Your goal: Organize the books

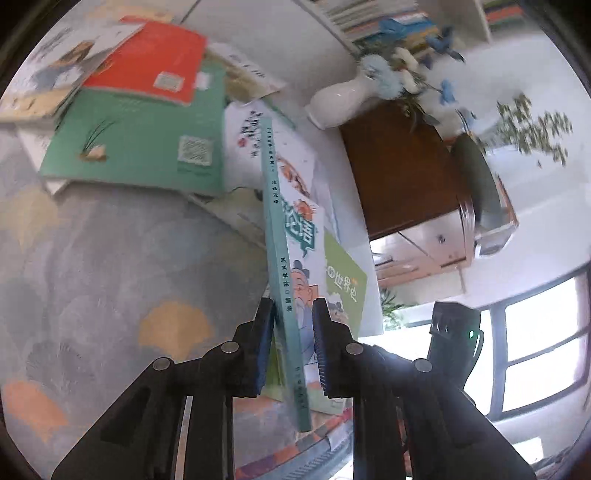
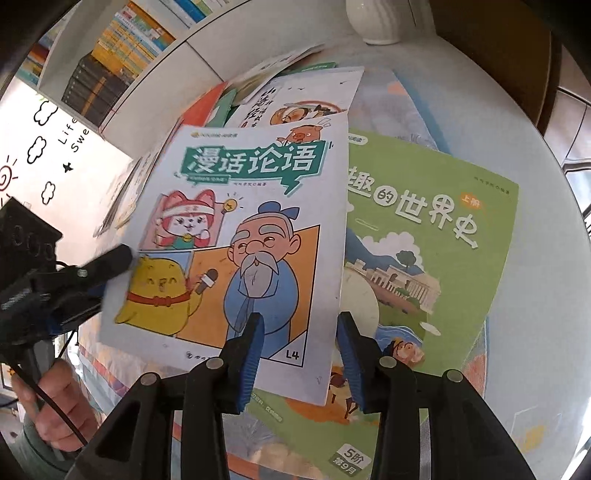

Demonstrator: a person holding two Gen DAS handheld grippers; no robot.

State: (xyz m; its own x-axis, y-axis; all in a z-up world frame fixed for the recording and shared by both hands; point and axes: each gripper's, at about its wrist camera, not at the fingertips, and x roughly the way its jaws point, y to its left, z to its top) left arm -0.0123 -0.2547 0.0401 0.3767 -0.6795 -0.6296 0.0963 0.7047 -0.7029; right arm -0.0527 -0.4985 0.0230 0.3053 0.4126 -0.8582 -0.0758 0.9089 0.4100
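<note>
A bookshelf (image 2: 110, 48) packed with upright books stands behind the table (image 2: 535, 295). Lifted above a green book (image 2: 436, 236), the cartoon book (image 2: 236, 229) is pinched at its spine by the left gripper (image 1: 291, 347); the right gripper (image 2: 299, 354) hovers parted. Only the left view shows the vase's flowers (image 1: 399, 66).

Two wrist fisheye views, both angled down at the book-strewn table.

The comic book (image 1: 286, 258) is seen edge-on and very close from the left wrist; its front cover (image 2: 236, 236) is faced squarely from the right wrist. The green history book (image 1: 345, 280) (image 2: 436, 236) and white vase (image 1: 343, 98) (image 2: 376, 18) are shared.
</note>
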